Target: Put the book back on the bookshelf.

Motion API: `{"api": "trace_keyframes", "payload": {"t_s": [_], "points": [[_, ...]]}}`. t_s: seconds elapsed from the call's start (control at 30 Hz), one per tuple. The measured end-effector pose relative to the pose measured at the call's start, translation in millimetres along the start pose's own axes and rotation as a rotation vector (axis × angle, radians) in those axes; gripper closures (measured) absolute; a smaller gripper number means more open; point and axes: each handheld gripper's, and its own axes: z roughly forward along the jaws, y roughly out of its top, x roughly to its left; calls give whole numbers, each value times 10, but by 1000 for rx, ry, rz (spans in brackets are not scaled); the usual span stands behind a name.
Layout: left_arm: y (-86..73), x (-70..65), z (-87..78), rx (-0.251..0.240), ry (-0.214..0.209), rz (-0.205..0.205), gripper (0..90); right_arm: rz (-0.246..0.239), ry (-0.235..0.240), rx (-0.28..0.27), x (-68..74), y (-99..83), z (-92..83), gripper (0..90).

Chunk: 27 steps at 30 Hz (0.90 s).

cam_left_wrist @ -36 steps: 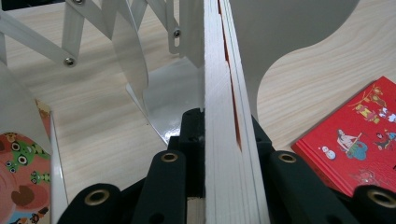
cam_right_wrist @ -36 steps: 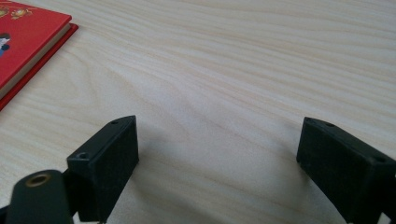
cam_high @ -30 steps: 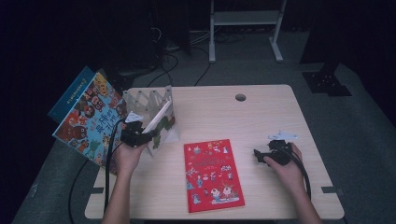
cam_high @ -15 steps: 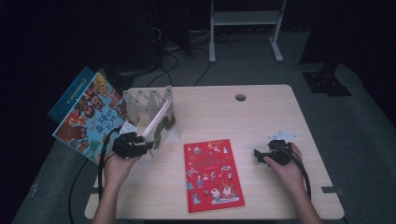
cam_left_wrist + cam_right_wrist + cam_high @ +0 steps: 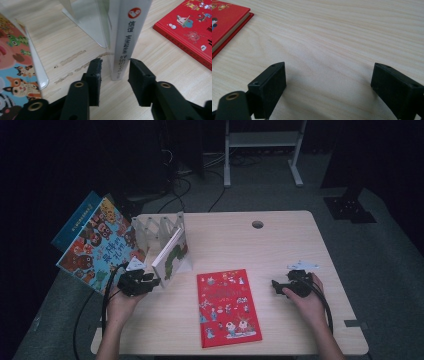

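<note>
From the high view, the left gripper (image 5: 150, 282) sits at the near edge of the white book (image 5: 172, 255), which stands on its edge in the white rack (image 5: 155, 227) on the bench (image 5: 280, 245); the right gripper (image 5: 276, 285) rests well apart, just right of the red book (image 5: 226, 306) lying flat. In the left gripper view the white book's spine (image 5: 126, 37) stands between the jaws, which have just been closing around it (a sliver of bench shows on each side, so neither pad presses it); the red book (image 5: 192, 27) lies beyond the right jaw and a colourful book (image 5: 15, 62) beyond the left one. In the right gripper view the jaws stand wide open over bare bench (image 5: 342, 37), nothing between them, the red book's corner (image 5: 227, 22) beyond the left jaw
</note>
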Motion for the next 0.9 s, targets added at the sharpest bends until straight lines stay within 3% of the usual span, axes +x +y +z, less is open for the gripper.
{"api": "trace_keyframes", "payload": {"t_s": [0.17, 0.23, 0.9], "points": [[9, -9, 68, 20, -27, 13, 728, 0, 0, 0, 0, 0, 0, 117], [20, -18, 97, 18, -45, 5, 729, 0, 0, 0, 0, 0, 0, 117], [258, -237, 370, 0, -65, 21, 712, 0, -1, -1, -3, 3, 3, 117]]}}
